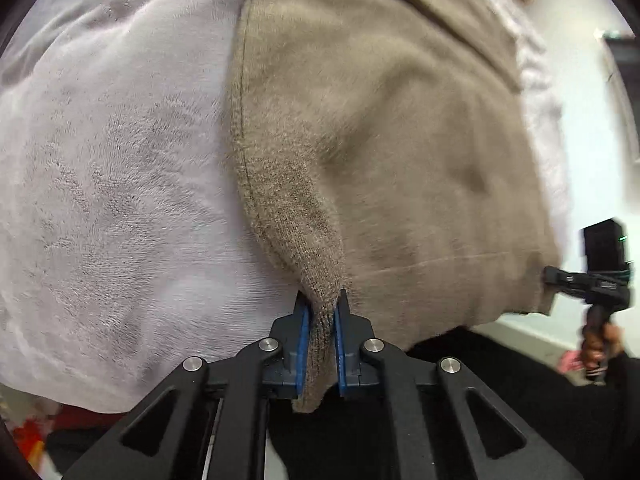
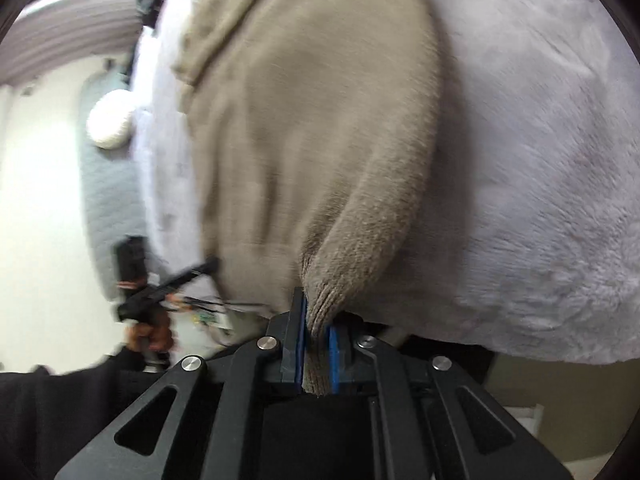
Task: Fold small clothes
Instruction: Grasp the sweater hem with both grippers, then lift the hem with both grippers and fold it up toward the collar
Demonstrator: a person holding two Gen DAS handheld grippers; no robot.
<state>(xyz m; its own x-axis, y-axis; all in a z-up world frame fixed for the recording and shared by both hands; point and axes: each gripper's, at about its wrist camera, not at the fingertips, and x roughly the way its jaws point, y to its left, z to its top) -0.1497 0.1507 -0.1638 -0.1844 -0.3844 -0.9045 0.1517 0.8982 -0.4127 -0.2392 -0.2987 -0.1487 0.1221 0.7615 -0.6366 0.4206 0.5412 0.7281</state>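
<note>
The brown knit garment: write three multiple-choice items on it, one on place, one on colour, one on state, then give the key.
1. Where does the brown knit garment lie?
A. on a pale plush blanket
B. in a basket
C. on a hanger

2. What colour are the pads on the left gripper?
A. red
B. blue
C. yellow

3. How does the right gripper stand?
A. wide open above the garment
B. shut on nothing
C. shut on a corner of the garment

Key: 1 A, plush fabric shows on both sides of the garment; 2 B, blue strips line both fingers; 3 C, knit fabric is pinched between its pads.
</note>
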